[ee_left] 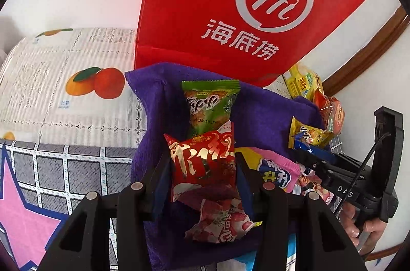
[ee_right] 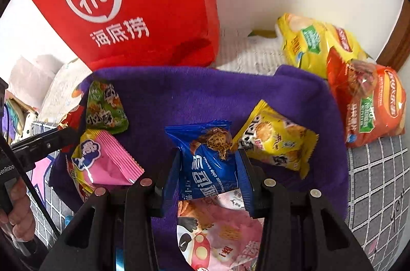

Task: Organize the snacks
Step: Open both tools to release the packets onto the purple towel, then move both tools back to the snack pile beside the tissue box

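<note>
Glossy blue cookie packet (ee_right: 208,163) (crinkled) on purple cloth (ee_right: 205,96)

Each fisheye wrist view looks steeply down from close above, along its own gripper at the bottom of the frame, and both share the purple cloth (ee_left: 258,107) (ee_right: 194,94) and the red printed bag (ee_left: 230,2) (ee_right: 143,2) behind it.

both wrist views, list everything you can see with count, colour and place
bag: 1, red, upright behind the cloth
cloth: 1, purple, under the small packets
green packet: 1, far left on cloth
yellow packet: 1, right on cloth
pink packet: 1, left edge of cloth
chip bags: 2, yellow and orange, right of cloth
red packet: 1, in left gripper
blue packet: 1, in right gripper
</note>
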### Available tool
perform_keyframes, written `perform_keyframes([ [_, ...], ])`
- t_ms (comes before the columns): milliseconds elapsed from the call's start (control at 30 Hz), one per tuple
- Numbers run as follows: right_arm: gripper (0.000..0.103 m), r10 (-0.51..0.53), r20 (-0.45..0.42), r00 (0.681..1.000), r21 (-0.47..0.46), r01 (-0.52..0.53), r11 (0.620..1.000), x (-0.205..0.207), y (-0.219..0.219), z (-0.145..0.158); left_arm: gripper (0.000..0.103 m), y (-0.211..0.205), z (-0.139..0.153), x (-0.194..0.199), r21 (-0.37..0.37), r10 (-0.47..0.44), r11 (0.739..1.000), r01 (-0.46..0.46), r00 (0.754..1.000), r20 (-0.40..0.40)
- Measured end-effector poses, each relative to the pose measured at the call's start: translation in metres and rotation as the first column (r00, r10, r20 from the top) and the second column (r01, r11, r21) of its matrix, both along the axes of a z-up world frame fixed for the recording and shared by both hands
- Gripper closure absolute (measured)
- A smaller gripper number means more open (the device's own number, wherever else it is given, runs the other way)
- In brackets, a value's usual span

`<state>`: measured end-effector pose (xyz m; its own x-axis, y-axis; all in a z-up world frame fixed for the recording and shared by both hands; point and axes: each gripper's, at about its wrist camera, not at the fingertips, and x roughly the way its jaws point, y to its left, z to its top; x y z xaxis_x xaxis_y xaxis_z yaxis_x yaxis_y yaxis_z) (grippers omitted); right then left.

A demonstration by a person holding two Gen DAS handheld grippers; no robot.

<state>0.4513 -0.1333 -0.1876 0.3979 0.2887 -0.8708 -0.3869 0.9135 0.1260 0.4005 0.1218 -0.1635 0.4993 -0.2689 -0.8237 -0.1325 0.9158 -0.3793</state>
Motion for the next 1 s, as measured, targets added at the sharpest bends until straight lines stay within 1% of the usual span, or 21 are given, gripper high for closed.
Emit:
perform_keyframes([
  [133, 0.059, -0.007, -0.017, 1.000, -0.004, 0.007, 1.000, 0.003, -0.001, -0.003, 0.057, 0.000, -0.004, 0.000, -0.012, -0.002, 1.000, 0.002, 1.000, -0.013],
  [233, 0.058, 0.000, -0.010, 1.000, 0.006, 0.000, 1.000, 0.001, -0.001, 0.002, 0.055, 0.000, -0.005, 0.000, -0.020, -0.005, 1.000, 0.005, 1.000, -0.018],
  [300, 0.050, 0.006, 0.000, 1.000, 0.005, -0.006, 1.000, -0.001, -0.001, 0.007, 0.055, -0.001, -0.004, 0.000, -0.029, -0.010, 1.000, 0.009, 1.000, -0.018],
  [367, 0.044, 0.004, 0.020, 1.000, 0.011, -0.004, 1.000, -0.004, -0.002, 0.015, 0.055, -0.001, -0.004, 0.000, -0.037, -0.016, 0.999, 0.016, 1.000, -0.016],
  [400, 0.041, 0.002, 0.030, 1.000, 0.015, -0.002, 1.000, -0.006, -0.003, 0.019, 0.054, -0.002, -0.005, 0.000, -0.039, -0.020, 0.999, 0.020, 1.000, -0.015],
  [433, 0.041, 0.001, 0.035, 0.999, 0.017, -0.001, 1.000, -0.007, -0.004, 0.024, 0.054, -0.002, -0.004, 0.000, -0.041, -0.023, 0.999, 0.023, 1.000, -0.014],
  [467, 0.041, -0.002, 0.041, 0.999, 0.022, 0.001, 1.000, -0.009, -0.005, 0.028, 0.052, -0.002, -0.004, 0.000, -0.044, -0.027, 0.999, 0.026, 1.000, -0.013],
  [567, 0.040, -0.019, 0.066, 0.998, 0.045, 0.016, 0.999, -0.018, -0.011, 0.044, 0.043, -0.005, -0.001, 0.001, -0.058, -0.049, 0.997, 0.048, 0.999, -0.015],
  [600, 0.040, -0.023, 0.072, 0.997, 0.053, 0.019, 0.998, -0.022, -0.012, 0.048, 0.038, -0.007, 0.000, 0.002, -0.061, -0.055, 0.997, 0.054, 0.998, -0.017],
  [633, 0.040, -0.025, 0.078, 0.997, 0.059, 0.020, 0.998, -0.028, -0.014, 0.053, 0.035, -0.009, 0.001, 0.001, -0.062, -0.056, 0.997, 0.055, 0.998, -0.018],
  [767, 0.040, -0.035, 0.098, 0.995, 0.070, 0.028, 0.997, -0.052, -0.022, 0.066, 0.035, -0.014, 0.012, -0.003, -0.044, -0.064, 0.997, 0.063, 0.998, -0.010],
  [867, 0.040, -0.044, 0.094, 0.995, 0.086, 0.036, 0.996, -0.073, -0.028, 0.070, 0.034, -0.020, 0.024, -0.010, -0.016, -0.070, 0.997, 0.070, 0.998, 0.000],
  [933, 0.040, -0.047, 0.092, 0.995, 0.090, 0.039, 0.995, -0.092, -0.031, 0.073, 0.030, -0.024, 0.034, -0.015, 0.009, -0.077, 0.997, 0.076, 0.997, 0.014],
  [1000, 0.040, -0.051, 0.092, 0.994, 0.092, 0.042, 0.995, -0.113, -0.034, 0.076, 0.030, -0.027, 0.046, -0.023, 0.026, -0.078, 0.997, 0.077, 0.996, 0.033],
])
